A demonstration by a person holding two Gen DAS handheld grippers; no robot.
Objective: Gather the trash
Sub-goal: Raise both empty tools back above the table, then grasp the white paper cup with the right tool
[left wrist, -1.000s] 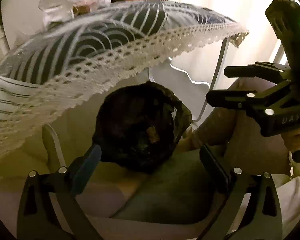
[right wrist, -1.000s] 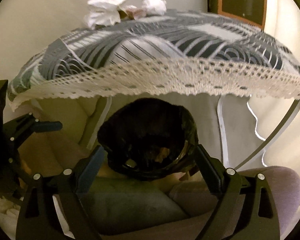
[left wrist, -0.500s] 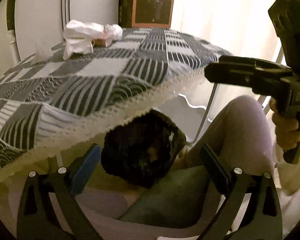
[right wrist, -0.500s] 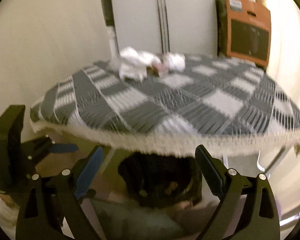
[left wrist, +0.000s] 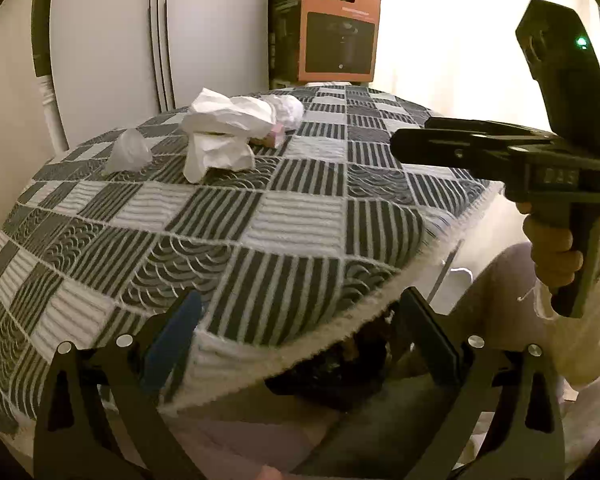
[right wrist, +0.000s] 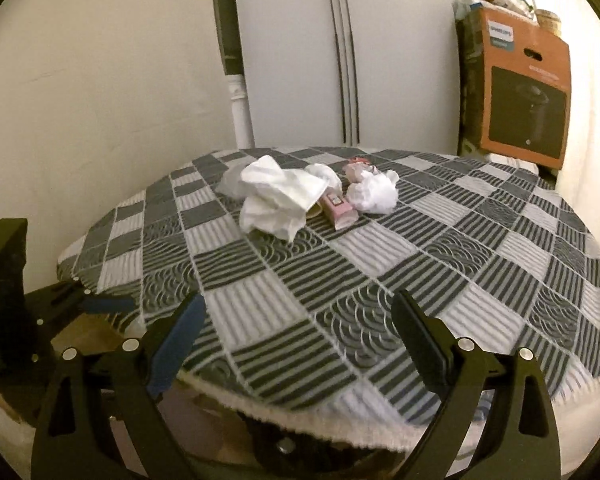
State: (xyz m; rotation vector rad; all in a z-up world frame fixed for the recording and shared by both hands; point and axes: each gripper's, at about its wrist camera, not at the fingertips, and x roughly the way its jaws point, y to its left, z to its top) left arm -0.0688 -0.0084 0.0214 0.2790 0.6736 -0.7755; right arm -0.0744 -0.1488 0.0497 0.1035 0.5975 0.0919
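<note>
- The round counter (right wrist: 380, 264), under a grey-and-white checked cloth, carries the trash near its far side.
- Crumpled white paper (right wrist: 278, 196) and a small pink carton (right wrist: 340, 209) lie clustered, easy to gather.
- Left tool (left wrist: 296, 344) and right tool (right wrist: 296, 340) hang wide open, empty, ready to reach.

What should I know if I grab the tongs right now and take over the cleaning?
Left tongs: open, empty, at the near table edge.
Right tongs: open, empty, over the near part of the checked tablecloth.
Trash, all on the table's far side: a big crumpled white paper, a pink carton beside it, a smaller white paper ball, and a clear plastic scrap to the left.
Black trash bag: under the table edge, on the person's lap.
Done: nothing visibly picked off the table.
Left: grab every piece and drop it in the bag.
</note>
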